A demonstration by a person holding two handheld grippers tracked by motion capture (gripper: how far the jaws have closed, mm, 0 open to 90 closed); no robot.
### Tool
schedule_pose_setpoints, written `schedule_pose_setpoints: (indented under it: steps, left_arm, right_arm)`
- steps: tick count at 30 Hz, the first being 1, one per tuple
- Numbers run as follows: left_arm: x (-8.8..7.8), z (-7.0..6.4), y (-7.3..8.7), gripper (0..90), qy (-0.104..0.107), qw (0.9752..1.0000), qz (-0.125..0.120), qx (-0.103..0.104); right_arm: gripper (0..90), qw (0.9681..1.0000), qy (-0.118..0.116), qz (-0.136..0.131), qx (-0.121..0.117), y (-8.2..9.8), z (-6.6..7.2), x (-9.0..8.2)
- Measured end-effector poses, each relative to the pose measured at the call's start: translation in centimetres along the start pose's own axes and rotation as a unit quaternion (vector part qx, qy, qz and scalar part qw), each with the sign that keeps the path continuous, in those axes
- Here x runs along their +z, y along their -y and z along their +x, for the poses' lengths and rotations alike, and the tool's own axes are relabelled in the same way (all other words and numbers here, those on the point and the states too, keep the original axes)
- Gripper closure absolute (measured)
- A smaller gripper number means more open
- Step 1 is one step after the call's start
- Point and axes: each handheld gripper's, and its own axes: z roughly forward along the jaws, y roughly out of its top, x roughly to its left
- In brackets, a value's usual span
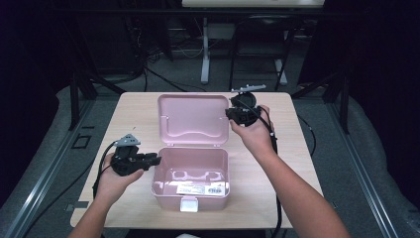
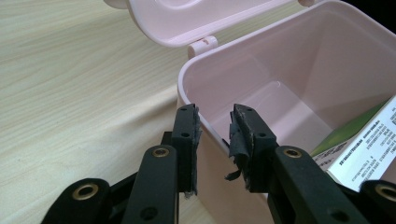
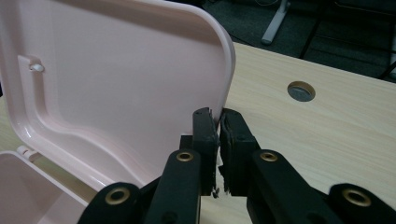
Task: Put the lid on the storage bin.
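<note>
A pink plastic box (image 1: 192, 199) stands open on the table, its lid (image 1: 193, 119) tilted up and back on the hinge. My right gripper (image 1: 233, 113) is shut on the lid's right edge; in the right gripper view the lid (image 3: 116, 70) rim runs down between the closed pads of the right gripper (image 3: 218, 116). My left gripper (image 1: 157, 159) is at the box's left wall. In the left gripper view the left gripper (image 2: 215, 119) has its jaws apart, straddling the box (image 2: 289, 60) rim, one outside and one inside. A printed white and green packet (image 2: 364, 149) lies in the box.
The light wooden table (image 1: 138, 109) has a round cable hole (image 3: 301, 91) near its far right. The white latch tab (image 1: 188, 204) sits on the box's front. Cables trail from both grippers. Dark floor and table legs lie beyond the far edge.
</note>
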Motion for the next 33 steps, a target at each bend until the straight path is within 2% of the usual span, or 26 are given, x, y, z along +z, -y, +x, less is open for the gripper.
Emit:
schedule_pose_setpoints:
  steps: [3,4,22,27,33]
  left_arm:
    - [0.0,0.0,0.0,71.3,0.0,1.0,0.001,0.001]
    - [0.0,0.0,0.0,71.3,0.0,1.0,0.001,0.001]
    - [0.0,0.0,0.0,71.4,-0.001,1.0,0.0,-0.001]
    - [0.0,-0.1,0.0,71.4,-0.002,1.0,0.0,-0.001]
    - [0.0,-0.1,0.0,71.4,-0.002,1.0,0.0,-0.002]
  right_arm:
    - [85.5,1.0,-0.003,-0.006,0.002,0.2,0.1,-0.3]
    - [85.5,0.9999,-0.002,-0.014,-0.002,0.4,0.2,-0.5]
    - [86.0,0.998,0.002,-0.057,-0.026,1.9,1.2,-2.4]
    - [86.3,0.9972,0.001,-0.07,-0.026,2.5,1.4,-2.8]
    - [86.8,0.9966,-0.009,-0.081,-0.014,3.1,1.5,-3.3]
